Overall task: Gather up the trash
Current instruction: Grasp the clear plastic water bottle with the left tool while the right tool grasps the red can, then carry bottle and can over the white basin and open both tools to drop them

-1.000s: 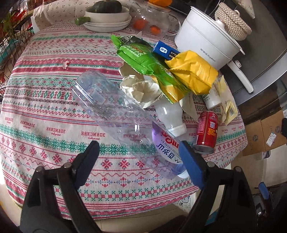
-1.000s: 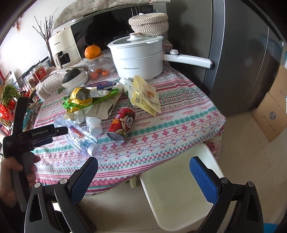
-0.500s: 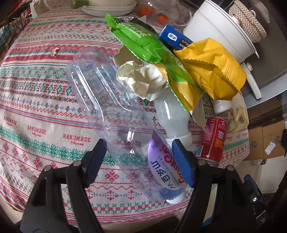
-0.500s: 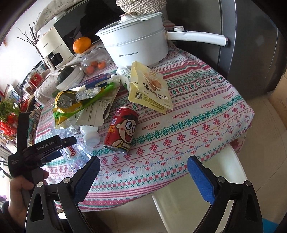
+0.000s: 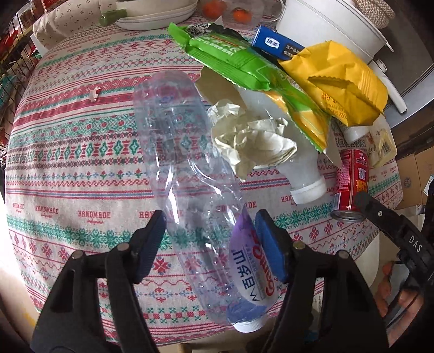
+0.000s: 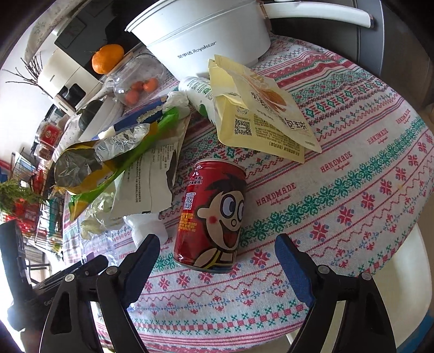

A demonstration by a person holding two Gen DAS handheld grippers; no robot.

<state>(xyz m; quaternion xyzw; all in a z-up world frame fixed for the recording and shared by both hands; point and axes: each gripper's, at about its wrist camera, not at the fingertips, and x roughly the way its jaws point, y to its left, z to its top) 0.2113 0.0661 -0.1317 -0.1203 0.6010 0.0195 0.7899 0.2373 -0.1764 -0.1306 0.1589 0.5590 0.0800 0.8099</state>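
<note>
A clear crushed plastic bottle (image 5: 190,173) with a purple label lies on the patterned tablecloth (image 5: 67,163). My left gripper (image 5: 211,236) straddles its label end, jaws partly closed, the right pad touching the label and the left pad a little apart. A red can (image 6: 214,214) lies on its side; my right gripper (image 6: 217,255) is open around its near end without touching. The can also shows in the left wrist view (image 5: 351,182). Crumpled paper (image 5: 252,135), a green wrapper (image 5: 244,65), a yellow bag (image 5: 339,78) and a white bottle (image 5: 301,171) lie piled behind.
A white pot (image 6: 200,35) stands at the back, a pale yellow snack pouch (image 6: 260,108) before it. A glass jar (image 6: 135,78) and plates (image 5: 154,16) sit farther back. A white chair (image 6: 412,271) stands below the table edge at right.
Both grippers moved forward over the table. The left jaws narrowed around the bottle's label end. The right gripper came up to the red can, staying open.
</note>
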